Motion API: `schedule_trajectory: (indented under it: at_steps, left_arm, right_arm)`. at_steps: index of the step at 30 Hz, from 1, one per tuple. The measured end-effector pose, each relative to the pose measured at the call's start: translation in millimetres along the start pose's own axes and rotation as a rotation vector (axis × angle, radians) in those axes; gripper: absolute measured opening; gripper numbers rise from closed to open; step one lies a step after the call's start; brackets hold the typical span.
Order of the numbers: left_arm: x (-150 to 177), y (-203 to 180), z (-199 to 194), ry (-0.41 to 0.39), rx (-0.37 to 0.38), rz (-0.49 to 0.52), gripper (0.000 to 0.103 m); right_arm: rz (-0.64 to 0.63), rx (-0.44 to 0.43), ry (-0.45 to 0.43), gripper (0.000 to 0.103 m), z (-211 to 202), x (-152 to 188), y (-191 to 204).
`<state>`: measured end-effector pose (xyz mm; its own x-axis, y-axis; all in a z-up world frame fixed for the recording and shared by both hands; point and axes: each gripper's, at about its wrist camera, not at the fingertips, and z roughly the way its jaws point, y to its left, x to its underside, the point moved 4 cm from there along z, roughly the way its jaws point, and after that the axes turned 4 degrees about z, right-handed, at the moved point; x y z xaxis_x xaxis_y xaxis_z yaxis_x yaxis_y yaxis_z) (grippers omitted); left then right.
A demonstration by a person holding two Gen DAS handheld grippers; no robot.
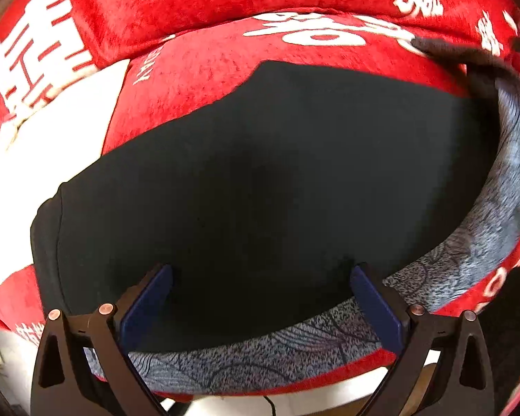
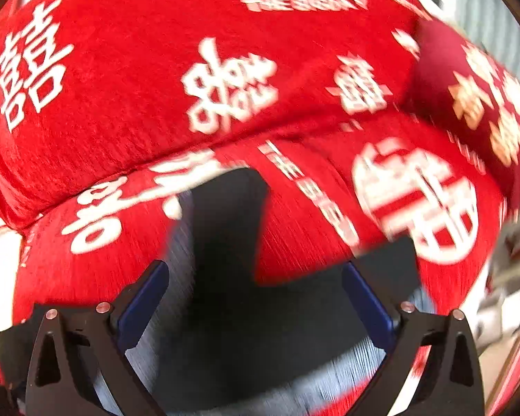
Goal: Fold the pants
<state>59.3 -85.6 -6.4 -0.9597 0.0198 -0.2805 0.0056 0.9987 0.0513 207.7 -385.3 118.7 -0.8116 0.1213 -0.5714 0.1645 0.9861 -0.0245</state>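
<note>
The left gripper [image 1: 261,270] is held wide open, blue pads [image 1: 145,301] spread apart and nothing clamped. The right gripper [image 2: 254,268] is likewise seen parted, apparently empty, though its view is badly blurred.

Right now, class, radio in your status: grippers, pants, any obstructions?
Left gripper open, right gripper open, both over dark pants. Pants spread on red cover. Nothing blocking.

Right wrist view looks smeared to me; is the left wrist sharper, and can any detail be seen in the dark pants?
Right wrist view: heavy motion blur streaks the red cover and the pants, while the right claw stays crisp. Left wrist view: much sharper, blurred only towards the edges; the pants read as near-featureless black, though the grey patterned lining shows. Both views bow strongly from the fisheye.
</note>
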Motion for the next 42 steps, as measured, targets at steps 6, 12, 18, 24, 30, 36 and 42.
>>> schedule_trajectory:
  at_steps: [6,12,18,24,30,36,42]
  left_arm:
    - [-1.4,18.3,-0.9,0.018,-0.004,-0.069,0.102]
    - [1.5,17.5,3.6,0.022,-0.008,-0.054,0.102]
    - [-17.4,15.4,-9.8,-0.030,0.043,-0.067,0.102]
    - [-24.2,-14.8,4.6,0.003,0.064,-0.010,0.102]
    - [-12.4,-37.5,10.6,0.026,0.026,0.071,0.102]
    - [-13.8,-28.9,9.7,0.033,0.034,0.029,0.102]
    - [-11.2,-31.3,8.3,0.030,0.025,0.029,0.102]
  right_arm:
    - [-0.193,0.150,0.342,0.101,118.1,-12.8,83.6]
    - [-0.210,0.215,0.406,0.011,148.5,-9.5,55.7]
    - [0.084,0.049,0.144,0.011,58.4,-0.3,-46.0]
    - [0.385,-0.180,0.055,0.012,24.4,94.3,-145.8]
    - [0.433,-0.258,0.027,0.024,49.9,149.3,-161.7]
    - [0.465,-0.313,0.028,0.052,49.3,119.9,-170.1]
    - [0.557,-0.317,-0.051,0.082,34.6,125.9,-197.3]
